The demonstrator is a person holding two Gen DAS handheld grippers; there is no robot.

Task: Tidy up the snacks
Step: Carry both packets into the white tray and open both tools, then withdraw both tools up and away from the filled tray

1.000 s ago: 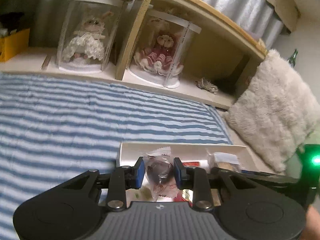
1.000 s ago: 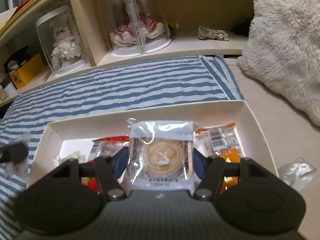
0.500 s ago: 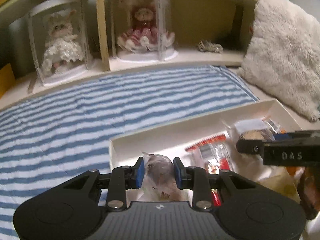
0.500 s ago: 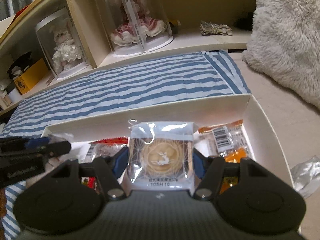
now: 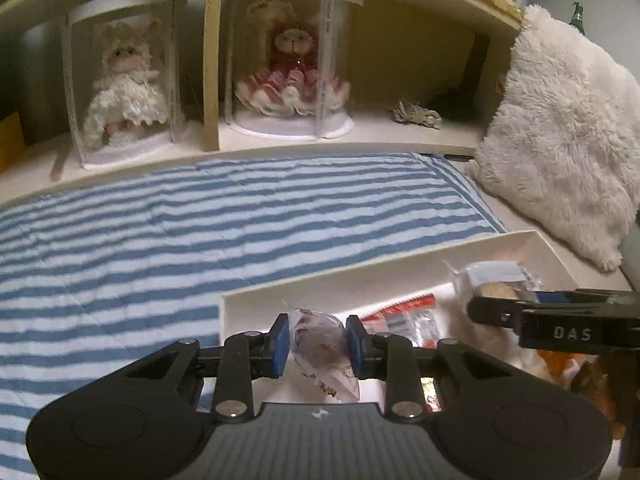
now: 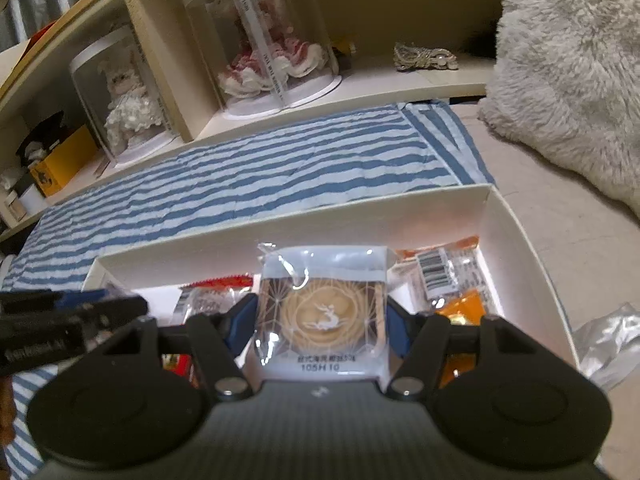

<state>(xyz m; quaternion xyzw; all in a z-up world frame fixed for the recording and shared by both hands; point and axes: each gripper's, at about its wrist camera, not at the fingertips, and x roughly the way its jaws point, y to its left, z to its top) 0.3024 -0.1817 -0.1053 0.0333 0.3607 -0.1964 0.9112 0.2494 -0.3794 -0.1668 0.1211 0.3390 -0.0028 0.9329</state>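
My left gripper (image 5: pixel 317 346) is shut on a small clear-wrapped dark candy (image 5: pixel 320 344), held over the near left corner of a white box (image 5: pixel 320 286) on the bed. My right gripper (image 6: pixel 322 322) is shut on a square clear packet holding a round pastry with a deer mark (image 6: pixel 324 312), held over the middle of the same white box (image 6: pixel 296 224). In the left wrist view the right gripper's finger (image 5: pixel 552 316) reaches in from the right. Inside the box lie a red-edged packet (image 5: pixel 404 312) and an orange packet with a barcode (image 6: pixel 444 272).
The box sits on a blue-and-white striped cover (image 5: pixel 200 232). Behind it runs a low shelf with two dolls in clear cases (image 5: pixel 292 60). A fluffy white cushion (image 5: pixel 560 136) lies at the right. A crumpled clear wrapper (image 6: pixel 612 340) lies right of the box.
The left gripper has swung right and rolled level, carrying the candy over the box's left corner, closer to the right gripper. The right gripper has stayed over the box with its pastry.
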